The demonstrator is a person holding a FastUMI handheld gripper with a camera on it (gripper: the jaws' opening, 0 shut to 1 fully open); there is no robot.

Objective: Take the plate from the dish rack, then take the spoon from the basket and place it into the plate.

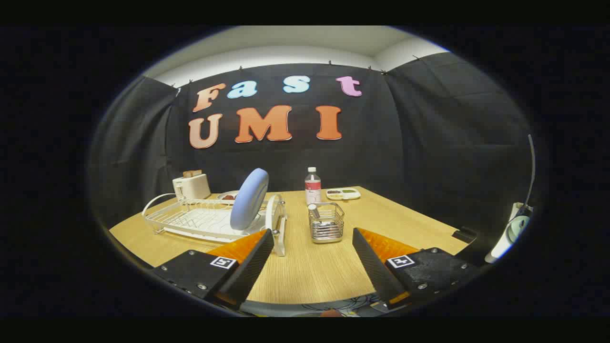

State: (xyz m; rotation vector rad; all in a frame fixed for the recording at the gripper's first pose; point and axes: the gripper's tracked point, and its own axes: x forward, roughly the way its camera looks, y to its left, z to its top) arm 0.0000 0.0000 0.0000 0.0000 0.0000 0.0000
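A pale blue plate [249, 198] stands on edge in the white wire dish rack [190, 220], beyond my left finger. A small square wire basket [326, 223] sits on the wooden table just ahead of the gap between my fingers, with a spoon [316, 212] standing in it, handle up. My gripper [313, 247] is open above the table's near part, with nothing between the fingers. It is short of both the rack and the basket.
A white toaster [191, 186] stands behind the rack. A clear bottle [312, 186] and a white divided tray [343, 193] sit at the table's far side. A small dish [228, 196] lies behind the plate. A white device [511, 233] stands off the table's right edge.
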